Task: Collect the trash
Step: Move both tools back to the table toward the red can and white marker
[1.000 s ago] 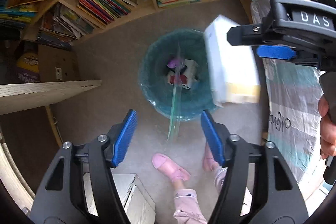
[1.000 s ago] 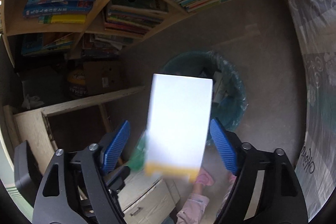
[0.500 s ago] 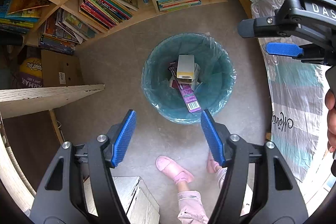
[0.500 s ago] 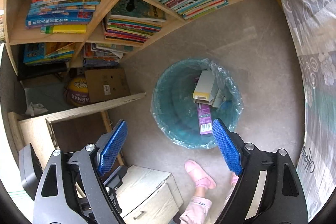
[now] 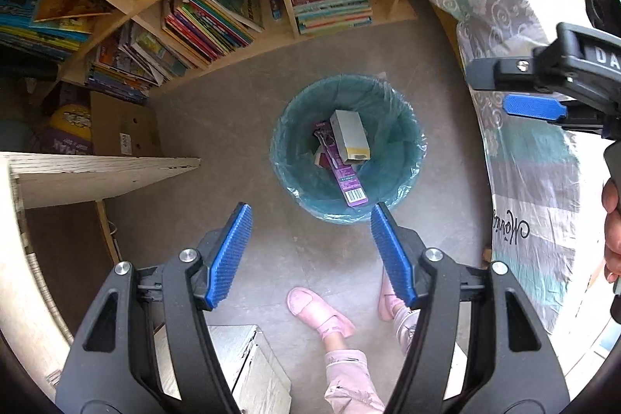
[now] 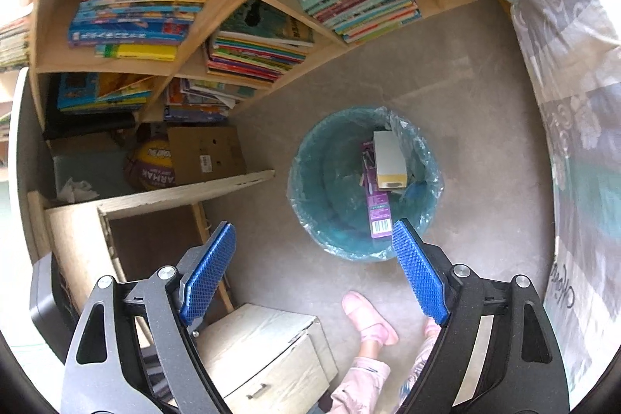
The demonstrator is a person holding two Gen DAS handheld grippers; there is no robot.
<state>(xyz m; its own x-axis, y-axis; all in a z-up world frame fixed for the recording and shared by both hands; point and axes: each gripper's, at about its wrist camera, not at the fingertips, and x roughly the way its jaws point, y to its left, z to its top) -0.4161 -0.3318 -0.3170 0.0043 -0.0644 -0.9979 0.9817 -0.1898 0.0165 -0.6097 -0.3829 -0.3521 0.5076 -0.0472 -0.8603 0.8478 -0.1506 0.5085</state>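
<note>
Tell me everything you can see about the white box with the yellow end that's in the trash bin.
The white box is a long rectangular carton, cardboard by the look of it, plain white with a yellow band at one end, whose flap looks slightly open. It lies tilted inside the trash bin, which is lined with a thin blue-green plastic bag. It rests on other trash, overlapping a purple package with a barcode. In the right wrist view it sits toward the bin's right side. Neither claw touches it.

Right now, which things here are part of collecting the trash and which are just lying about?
Part of the job:
- lined trash bin
- white box in it
- purple package in it
- left gripper, right gripper, both open

Lying about:
- books
- cardboard box
- ball
</note>
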